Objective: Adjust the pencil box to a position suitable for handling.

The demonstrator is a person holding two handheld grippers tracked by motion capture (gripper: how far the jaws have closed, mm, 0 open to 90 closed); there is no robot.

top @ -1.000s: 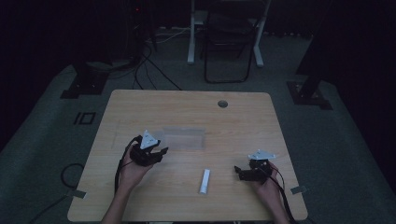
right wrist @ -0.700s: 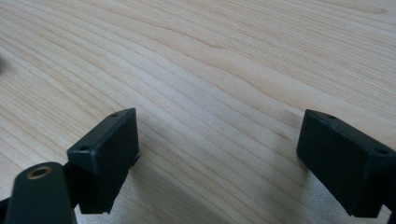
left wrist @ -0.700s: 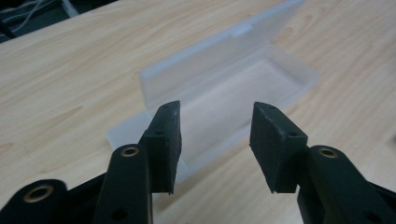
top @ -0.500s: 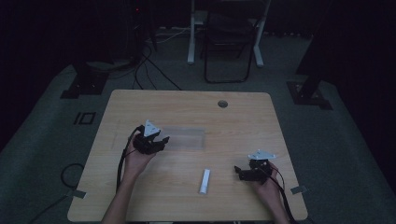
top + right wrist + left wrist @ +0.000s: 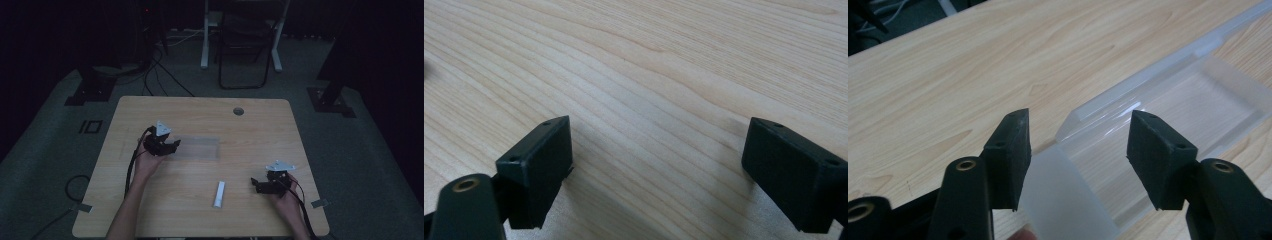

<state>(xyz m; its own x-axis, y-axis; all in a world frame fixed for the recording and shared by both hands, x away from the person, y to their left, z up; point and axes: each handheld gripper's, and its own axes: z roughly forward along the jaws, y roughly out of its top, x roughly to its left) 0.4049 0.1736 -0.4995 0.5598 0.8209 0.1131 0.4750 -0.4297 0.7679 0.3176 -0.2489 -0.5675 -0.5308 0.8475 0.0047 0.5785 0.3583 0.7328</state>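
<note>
Desk (image 5: 150, 215): pale wood with wavy brown grain. Tray (image 5: 1168, 100): clear, colourless plastic with a frosted end. Stick (image 5: 219, 194): white. Left tongs (image 5: 1078, 150) and right tongs (image 5: 659, 170): matt black jaws, brass-coloured rivets, grey top plates. Floor (image 5: 360, 150): dull grey-green carpet.

No text, label or number is legible on anything here.

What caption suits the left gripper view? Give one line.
Left gripper, jaws just opened wide, at the near end of a clear plastic tray on the wooden table.
</note>
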